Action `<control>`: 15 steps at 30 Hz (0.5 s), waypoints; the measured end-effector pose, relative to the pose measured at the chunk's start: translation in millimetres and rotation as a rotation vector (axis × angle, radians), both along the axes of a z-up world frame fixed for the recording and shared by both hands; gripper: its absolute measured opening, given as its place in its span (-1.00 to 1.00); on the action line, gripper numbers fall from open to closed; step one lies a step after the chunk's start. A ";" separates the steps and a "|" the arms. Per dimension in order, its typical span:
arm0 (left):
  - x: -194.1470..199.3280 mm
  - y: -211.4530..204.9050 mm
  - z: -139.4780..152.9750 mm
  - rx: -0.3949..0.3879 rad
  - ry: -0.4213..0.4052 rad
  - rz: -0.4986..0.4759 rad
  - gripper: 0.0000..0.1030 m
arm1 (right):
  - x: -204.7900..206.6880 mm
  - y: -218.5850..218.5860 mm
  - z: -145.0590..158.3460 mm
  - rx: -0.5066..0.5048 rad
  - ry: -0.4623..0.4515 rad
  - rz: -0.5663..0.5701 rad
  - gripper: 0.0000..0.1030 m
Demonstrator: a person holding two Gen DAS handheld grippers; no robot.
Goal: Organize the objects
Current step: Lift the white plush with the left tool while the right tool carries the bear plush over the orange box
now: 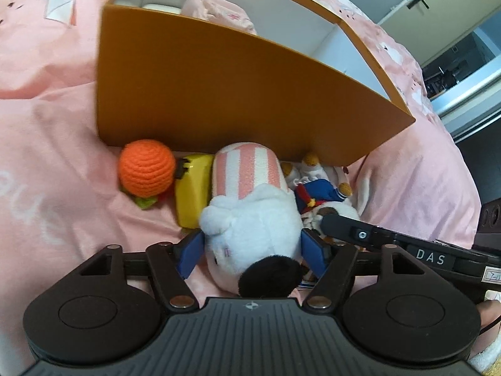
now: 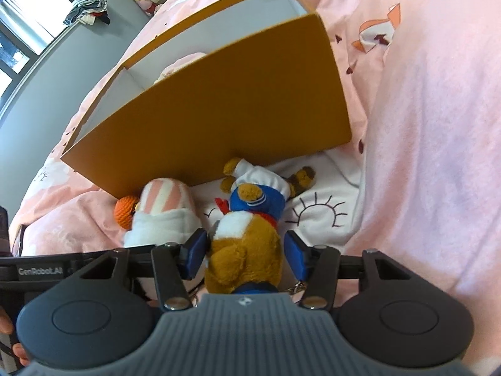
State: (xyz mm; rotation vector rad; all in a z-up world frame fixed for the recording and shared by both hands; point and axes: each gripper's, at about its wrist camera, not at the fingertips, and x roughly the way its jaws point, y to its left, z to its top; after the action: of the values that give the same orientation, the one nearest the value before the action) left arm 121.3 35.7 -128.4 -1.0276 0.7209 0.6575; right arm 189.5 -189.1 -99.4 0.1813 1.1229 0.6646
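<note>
White letters "DAS" stand on a small black label [image 1: 430,258] on the right tool's body, seen just right of the left tool. "GenRobot.AI" is printed in pale letters on a black plate [image 2: 40,271] on the left tool's body, just left of the right tool. Large whitish letters on the pink bedcover [image 1: 34,216], left of the left tool, cannot be read.

Both views bright, soft daylight. In the right wrist view the source is the large window [image 2: 18,22] at upper left (blown out). Heavy fisheye bending: straight edges of the orange cardboard box [image 1: 225,94] curve, corners vignette to black. Soft shadow under the box's near wall on the pink printed bedding [image 2: 432,125]. Slight motion blur, mostly at edges; some glare on the bedding.
</note>
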 end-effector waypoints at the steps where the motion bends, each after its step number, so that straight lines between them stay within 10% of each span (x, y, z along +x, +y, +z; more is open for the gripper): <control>1: 4.2 -0.2 -0.8 0.004 0.005 -0.011 0.52 | 0.4 1.0 -1.5 0.002 0.002 0.006 0.07; 15: 9.0 -11.0 16.5 0.086 -0.029 -0.094 0.28 | -11.2 -4.7 15.8 0.033 -0.034 0.028 -0.10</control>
State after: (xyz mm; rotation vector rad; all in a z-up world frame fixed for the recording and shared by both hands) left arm 130.3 24.7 -111.9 -0.9168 0.7054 0.5864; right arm 178.2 -193.8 -83.6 0.1823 1.0835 0.7087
